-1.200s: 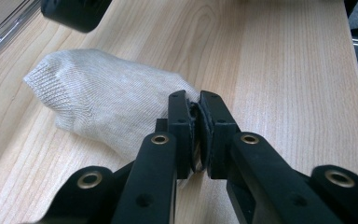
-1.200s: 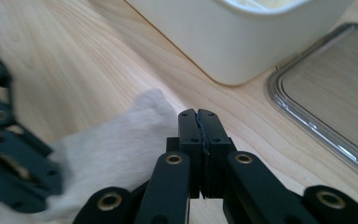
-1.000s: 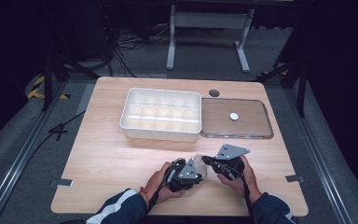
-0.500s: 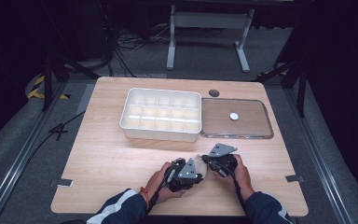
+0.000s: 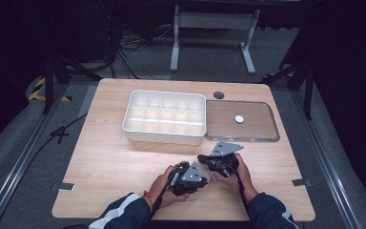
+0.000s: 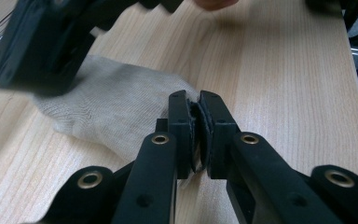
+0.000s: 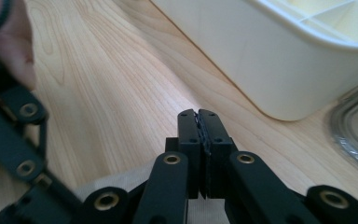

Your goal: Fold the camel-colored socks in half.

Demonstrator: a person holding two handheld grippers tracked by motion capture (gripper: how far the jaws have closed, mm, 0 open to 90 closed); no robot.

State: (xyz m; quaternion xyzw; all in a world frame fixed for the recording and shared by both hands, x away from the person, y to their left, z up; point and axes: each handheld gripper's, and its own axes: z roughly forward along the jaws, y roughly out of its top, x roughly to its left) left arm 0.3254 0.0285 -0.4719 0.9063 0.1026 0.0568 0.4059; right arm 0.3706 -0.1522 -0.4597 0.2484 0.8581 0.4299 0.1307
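Observation:
A beige knit cloth (image 6: 107,109) lies flat on the wooden table (image 5: 109,157), and it shows as a pale patch (image 5: 209,174) between my two hands. My left gripper (image 6: 198,99) is shut, with the cloth's near edge pinched between its pads. In the high view it sits near the table's front edge (image 5: 205,178). My right gripper (image 7: 198,115) is shut with nothing visible between its pads; a bit of the cloth (image 7: 116,183) shows beneath it. It hovers just over the cloth's far end (image 6: 42,42), tips pointing left (image 5: 201,157).
A white tray (image 5: 164,137) with several compartments stands behind the hands and looms close in the right gripper view (image 7: 284,70). To its right lies a clear lid (image 5: 243,139) with a small white disc (image 5: 238,119) on it. A dark round hole (image 5: 218,95) sits at the back.
My right hand has slid left across the table, closer to the left gripper. The left hand has stayed where it was.

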